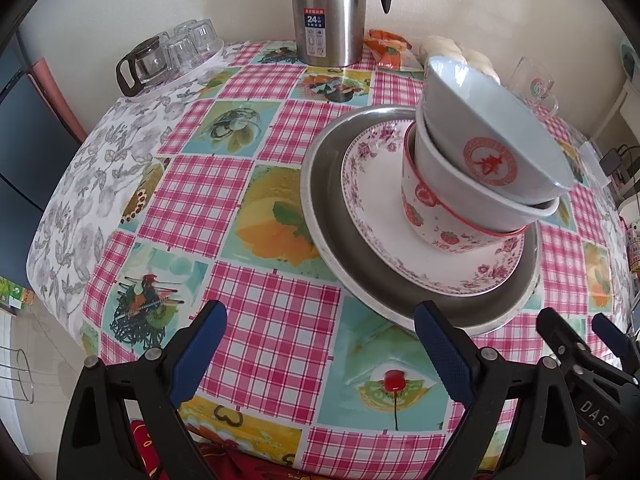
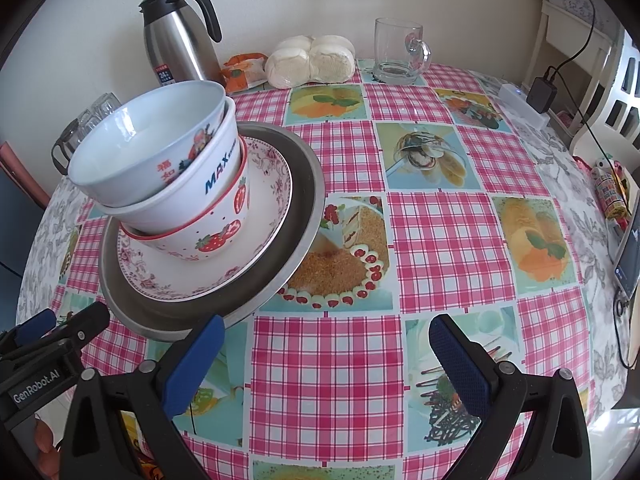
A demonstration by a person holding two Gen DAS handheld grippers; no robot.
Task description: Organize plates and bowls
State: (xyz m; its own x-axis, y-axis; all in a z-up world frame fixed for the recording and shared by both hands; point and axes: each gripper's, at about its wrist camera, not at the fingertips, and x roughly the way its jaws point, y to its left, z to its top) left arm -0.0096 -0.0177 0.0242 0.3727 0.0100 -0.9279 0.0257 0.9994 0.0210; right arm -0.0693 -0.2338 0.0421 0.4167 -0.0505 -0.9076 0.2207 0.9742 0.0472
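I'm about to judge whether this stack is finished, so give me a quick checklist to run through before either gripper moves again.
1. Left gripper open and holding nothing: ok.
2. Right gripper open and holding nothing: ok.
3. Floral plate lies inside the metal tray: ok.
4. Strawberry bowl sits on the plate: ok.
5. Top bowl seated level in the MAX bowl: not ok, it tilts.
6. Stack stable if nudged: cannot tell.
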